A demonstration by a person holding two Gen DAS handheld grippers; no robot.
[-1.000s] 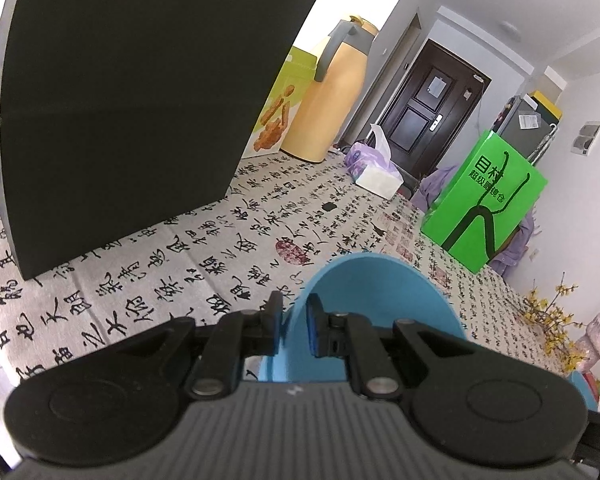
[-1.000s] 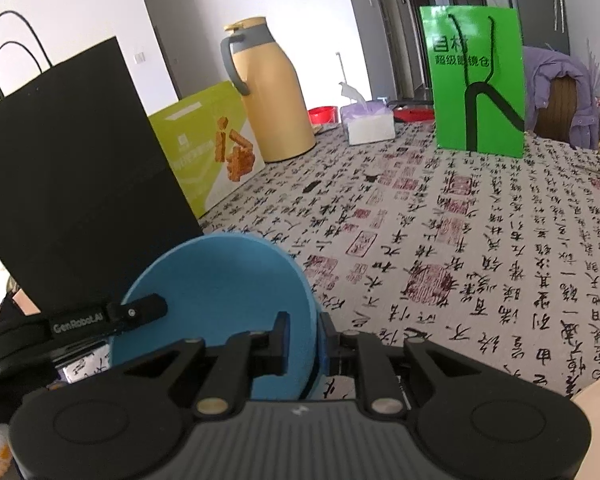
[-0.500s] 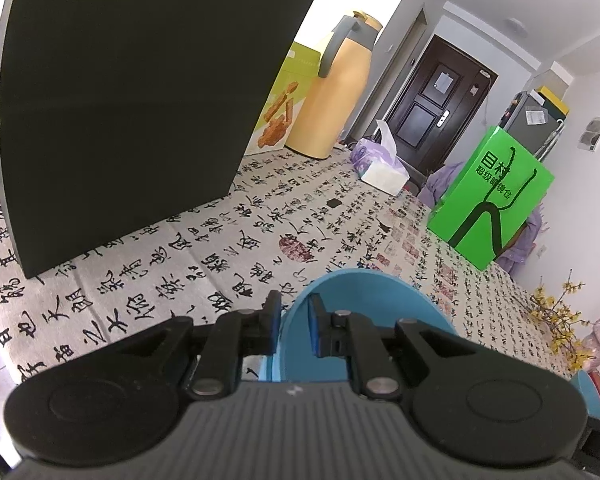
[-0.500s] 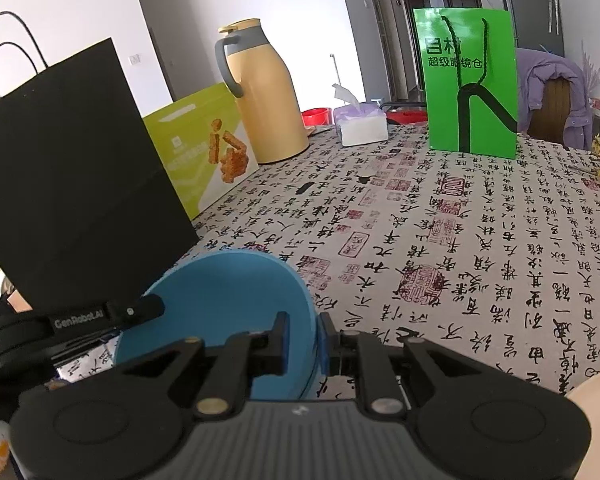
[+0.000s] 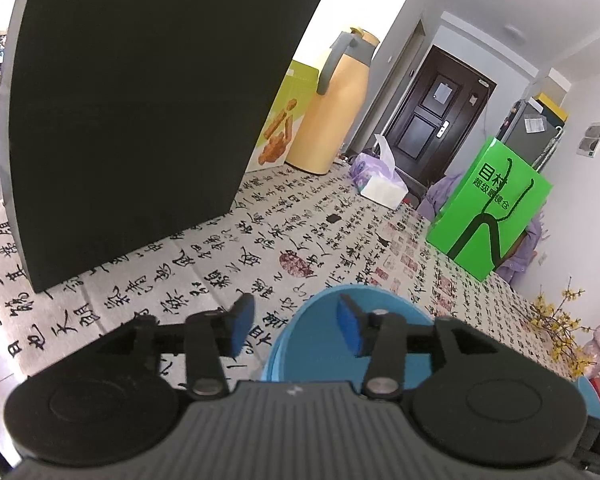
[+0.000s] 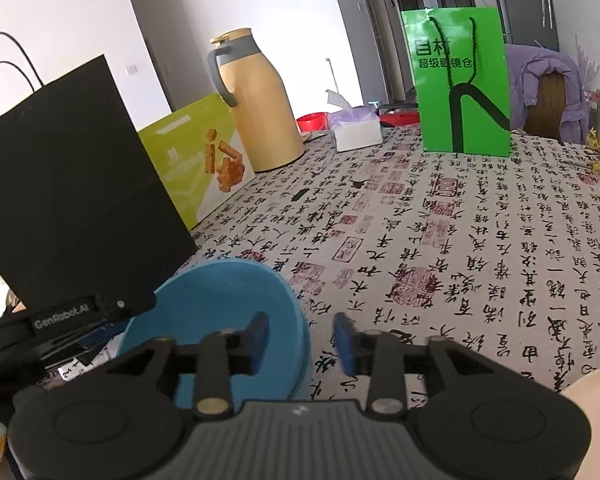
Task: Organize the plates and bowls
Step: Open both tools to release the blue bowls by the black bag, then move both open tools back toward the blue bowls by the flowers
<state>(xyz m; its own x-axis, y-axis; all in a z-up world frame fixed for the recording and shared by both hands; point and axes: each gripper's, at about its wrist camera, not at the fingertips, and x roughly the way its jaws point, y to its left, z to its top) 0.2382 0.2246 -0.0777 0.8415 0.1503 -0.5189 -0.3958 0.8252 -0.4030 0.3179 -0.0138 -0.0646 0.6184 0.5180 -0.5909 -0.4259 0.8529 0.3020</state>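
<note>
Two grippers flank one round blue bowl (image 5: 384, 312) resting on the calligraphy-printed cloth worktop (image 6: 440, 240). Left gripper (image 5: 294, 326): jaws have just been opening, spread, with the bowl's left rim between them, untouched. Right gripper (image 6: 300, 342): likewise just opened, the bowl's right rim between its parted pads.

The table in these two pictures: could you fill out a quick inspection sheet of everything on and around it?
Surface: table under a calligraphy-print cloth.
Job's things: blue bowl upright on the cloth; cream dish edge at lower right.
Clutter: black bag, snack box, yellow thermos, tissue box, green bag, yellow flowers.
Grippers: left gripper and right gripper have just been opening; each straddles the bowl's rim, pads clear.
Cables: nothing seen.
Surroundings: dark door, purple coat on chair.
</note>
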